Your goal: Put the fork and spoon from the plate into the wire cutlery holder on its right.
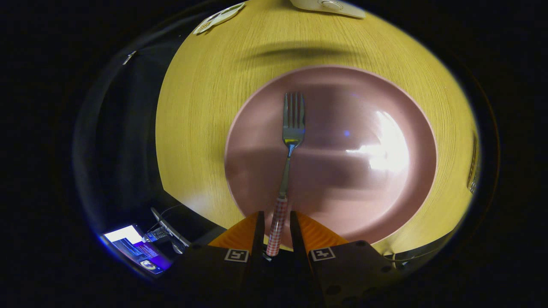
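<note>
Gripper view. The gripper [276,229] is positioned at the near rim of the pink plate [385,222], which sits on a yellow wood-grain tabletop [197,128]. The fork [287,162] lies on the plate, tines pointing away from the fingers, left of the plate's centre. Its checked handle runs back over the near rim and passes between the two fingers. The fingers stand close on either side of the handle and appear closed on it, though actual pad contact is hard to confirm from this angle.

Assessment: the step in hand is the pick-up of the fork. No spoon is seen on the plate; whether it has been moved already cannot be established. The next move calls for lifting the fork clear of the plate, carrying it to the plate's right, and lowering it into the holder, handle or tines down as the grip allows.

Limits of observation: a dark wire-like object [473,164] at the tabletop's edge, right of the plate, may be the cutlery holder, but it is cut off and distorted. A bright glare patch covers the plate's right half. Pale objects beyond the plate are partly cropped and unidentified.
</note>
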A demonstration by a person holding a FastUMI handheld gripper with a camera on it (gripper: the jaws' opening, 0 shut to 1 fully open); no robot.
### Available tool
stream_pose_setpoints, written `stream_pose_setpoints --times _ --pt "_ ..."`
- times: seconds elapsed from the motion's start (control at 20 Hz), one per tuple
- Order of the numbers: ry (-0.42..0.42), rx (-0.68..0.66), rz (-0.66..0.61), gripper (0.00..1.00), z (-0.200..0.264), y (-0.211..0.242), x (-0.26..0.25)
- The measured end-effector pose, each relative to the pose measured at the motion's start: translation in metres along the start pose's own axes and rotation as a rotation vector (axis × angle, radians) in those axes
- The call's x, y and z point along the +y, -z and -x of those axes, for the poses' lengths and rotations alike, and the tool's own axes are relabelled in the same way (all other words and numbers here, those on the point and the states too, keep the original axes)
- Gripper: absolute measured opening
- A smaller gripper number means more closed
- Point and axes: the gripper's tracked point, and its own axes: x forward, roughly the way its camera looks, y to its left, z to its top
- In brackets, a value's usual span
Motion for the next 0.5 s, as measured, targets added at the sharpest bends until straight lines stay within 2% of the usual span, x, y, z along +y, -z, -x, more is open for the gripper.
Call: stream_pose_setpoints --times 0.05,0.15,0.2,0.3,0.5 --pt "-0.019 0.008 -0.011 0.37 -0.001 0.001 0.001" --pt "-0.043 0.019 -0.068 0.17 -0.004 0.002 0.002" --pt "-0.057 0.027 -0.075 0.13 -0.002 0.003 0.002" --pt "-0.066 0.03 -0.055 0.13 0.001 0.004 0.0" --pt "-0.143 0.003 -0.028 0.13 0.033 0.006 0.001"
